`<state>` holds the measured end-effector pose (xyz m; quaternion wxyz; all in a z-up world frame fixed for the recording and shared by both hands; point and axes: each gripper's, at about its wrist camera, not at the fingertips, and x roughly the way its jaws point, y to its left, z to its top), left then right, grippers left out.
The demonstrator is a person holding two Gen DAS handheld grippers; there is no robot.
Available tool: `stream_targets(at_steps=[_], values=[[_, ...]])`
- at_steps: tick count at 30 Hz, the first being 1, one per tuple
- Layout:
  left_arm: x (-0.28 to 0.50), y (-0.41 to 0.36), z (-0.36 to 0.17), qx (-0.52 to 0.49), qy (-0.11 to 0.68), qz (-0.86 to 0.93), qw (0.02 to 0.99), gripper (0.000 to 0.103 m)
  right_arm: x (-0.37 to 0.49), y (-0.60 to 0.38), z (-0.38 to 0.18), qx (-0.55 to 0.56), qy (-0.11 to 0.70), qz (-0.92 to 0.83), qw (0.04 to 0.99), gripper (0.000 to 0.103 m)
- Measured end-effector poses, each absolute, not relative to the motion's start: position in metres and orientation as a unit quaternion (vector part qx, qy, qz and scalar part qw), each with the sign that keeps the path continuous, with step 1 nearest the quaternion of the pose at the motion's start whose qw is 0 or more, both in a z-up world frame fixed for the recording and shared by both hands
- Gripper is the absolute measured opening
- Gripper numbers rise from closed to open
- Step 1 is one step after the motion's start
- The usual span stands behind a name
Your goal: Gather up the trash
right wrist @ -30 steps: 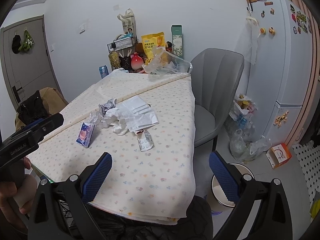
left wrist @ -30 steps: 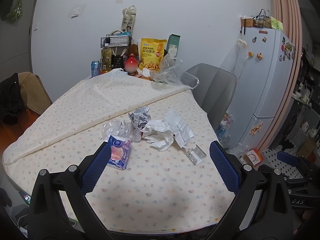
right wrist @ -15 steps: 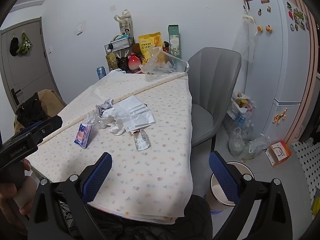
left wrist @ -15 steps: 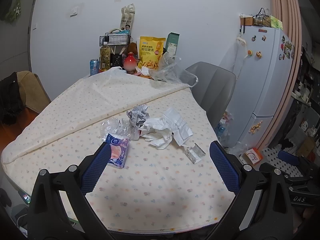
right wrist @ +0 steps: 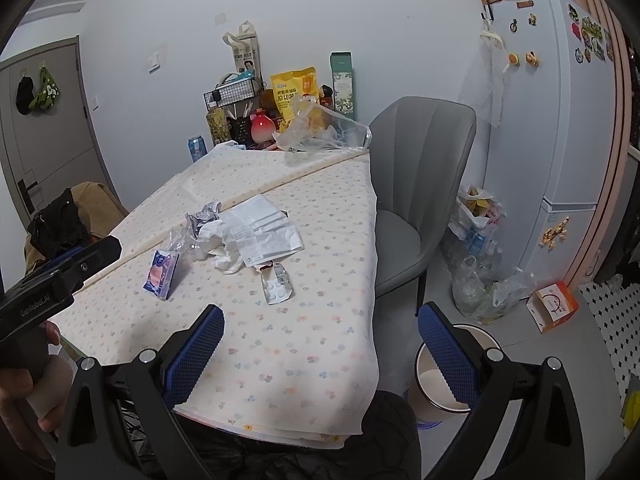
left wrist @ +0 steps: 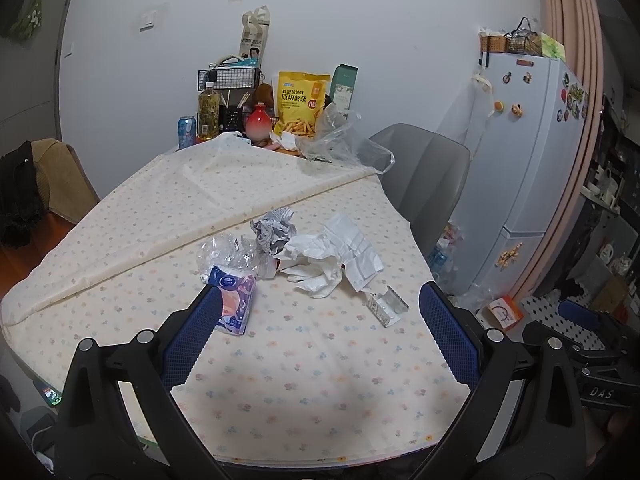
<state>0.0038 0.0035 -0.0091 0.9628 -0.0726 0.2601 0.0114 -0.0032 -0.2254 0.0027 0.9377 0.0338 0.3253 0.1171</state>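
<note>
My black left gripper [left wrist: 320, 328] and right gripper [right wrist: 320, 344] hang spread wide, empty, above the floral-clothed table's bare near edge [left wrist: 304, 436], crumpled white paper trash [left wrist: 320, 256] beyond.

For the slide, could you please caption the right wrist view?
Open right tongs hover over the table edge, facing scattered trash: tissue pack, blister pack.
</note>
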Motion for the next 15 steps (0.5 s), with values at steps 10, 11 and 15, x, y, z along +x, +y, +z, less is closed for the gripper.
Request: stream_targets(at_steps=[10,11,15], values=[[0.0031,0.0059,-0.0068,-0.077,0.257,0.008,0.963,0.097,-0.0054,-0.2272,0.0069,0.03,0.321,0.111,0.94,0.095],[0.0025,0.0059,-0.0066,-0.077,0.256,0.007,0.963,0.097,-0.0063,-0.2275,0.0078,0.03,0.32,0.111,0.94,0.095],[-0.0002,0.0068,-0.005,-0.077,0.254,0.007,0.964,0.097,-0.0076,-0.2272,0.0096,0.029,0.318,0.11,0.941,0.095]])
